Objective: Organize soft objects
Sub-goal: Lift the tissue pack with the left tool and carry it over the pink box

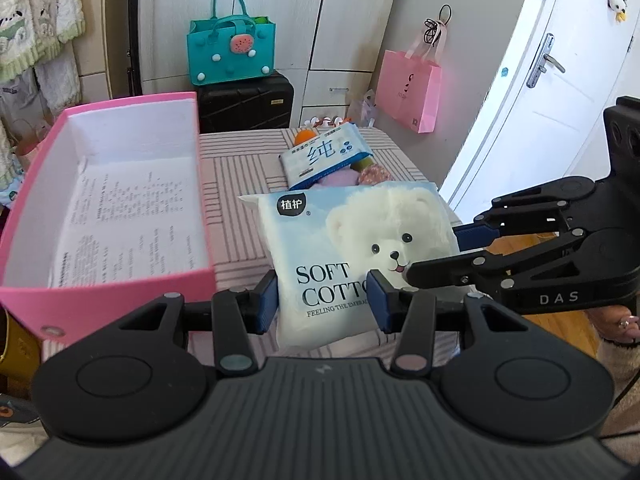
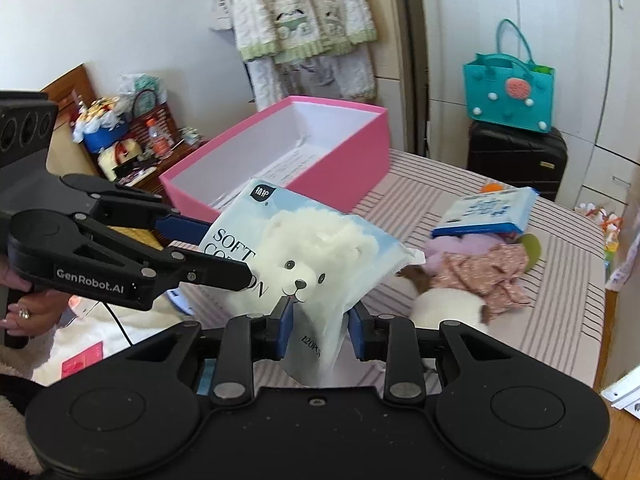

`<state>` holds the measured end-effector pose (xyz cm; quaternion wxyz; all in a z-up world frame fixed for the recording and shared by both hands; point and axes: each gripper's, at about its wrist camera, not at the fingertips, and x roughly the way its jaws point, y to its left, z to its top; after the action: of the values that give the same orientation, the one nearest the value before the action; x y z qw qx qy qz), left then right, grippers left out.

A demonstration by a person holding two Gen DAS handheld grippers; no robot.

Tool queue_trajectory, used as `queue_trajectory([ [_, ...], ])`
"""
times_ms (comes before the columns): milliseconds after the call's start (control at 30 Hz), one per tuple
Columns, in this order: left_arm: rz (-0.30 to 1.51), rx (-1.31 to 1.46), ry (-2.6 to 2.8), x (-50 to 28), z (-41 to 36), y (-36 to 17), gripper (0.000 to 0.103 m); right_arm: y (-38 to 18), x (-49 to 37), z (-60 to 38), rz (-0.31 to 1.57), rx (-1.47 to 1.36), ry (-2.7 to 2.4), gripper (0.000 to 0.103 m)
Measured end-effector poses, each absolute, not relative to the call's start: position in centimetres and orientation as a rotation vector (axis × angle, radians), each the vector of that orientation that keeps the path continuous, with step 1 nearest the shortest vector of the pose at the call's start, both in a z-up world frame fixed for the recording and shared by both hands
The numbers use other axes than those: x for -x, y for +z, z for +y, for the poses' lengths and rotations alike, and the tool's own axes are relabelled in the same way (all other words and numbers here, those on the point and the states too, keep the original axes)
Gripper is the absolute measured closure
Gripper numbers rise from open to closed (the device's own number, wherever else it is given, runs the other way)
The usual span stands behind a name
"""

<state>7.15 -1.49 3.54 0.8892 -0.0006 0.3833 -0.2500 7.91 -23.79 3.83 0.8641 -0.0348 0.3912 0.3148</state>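
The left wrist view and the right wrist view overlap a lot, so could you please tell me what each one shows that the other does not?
Only the left wrist view shows the pink paper bag and the white door. Only the right wrist view shows the cluttered wooden shelf and the crumpled pink cloth. Both show the cotton pack held between the left gripper and right gripper, plus the pink box, teal bag and blue tissue pack.

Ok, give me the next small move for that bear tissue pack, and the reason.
Probably carry the Soft Cotton tissue pack left and over the pink box. Both the left gripper and the right gripper have it between their jaws, lifted off the striped bedspread, and the box stands open right beside it.
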Motion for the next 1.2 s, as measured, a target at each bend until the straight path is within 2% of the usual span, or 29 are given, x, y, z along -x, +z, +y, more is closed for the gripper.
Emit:
queue_trajectory([
  [533,0.689,0.033,-0.44,-8.7,4.7,6.4,0.058,7.5,-10.5,-17.6,0.721,0.171,0.747,0.065],
  [700,0.666,0.061,-0.395,-12.4,7.0,6.6,0.058,7.9,-14.1,-14.5,0.687,0.202,0.749,0.065],
  [767,0.664,0.052,-0.378,-14.5,7.9,6.7,0.057,8.1,-15.9,-12.6,0.685,0.216,0.747,0.059],
  [867,0.658,0.075,-0.332,-18.1,9.6,6.8,0.057,8.1,-19.1,-9.9,0.664,0.266,0.744,0.058],
  [1033,0.756,0.124,-0.304,-24.3,11.5,5.0,0.057,6.9,-26.2,-8.2,0.758,0.212,0.756,0.058],
  [1133,0.825,0.12,-0.275,-27.6,12.1,3.5,0.057,5.3,-28.9,-7.3,0.791,0.253,0.738,0.08],
  [1200,0.86,0.101,-0.267,-29.4,12.0,2.5,0.057,4.3,-30.1,-6.9,0.823,0.242,0.737,0.081],
])
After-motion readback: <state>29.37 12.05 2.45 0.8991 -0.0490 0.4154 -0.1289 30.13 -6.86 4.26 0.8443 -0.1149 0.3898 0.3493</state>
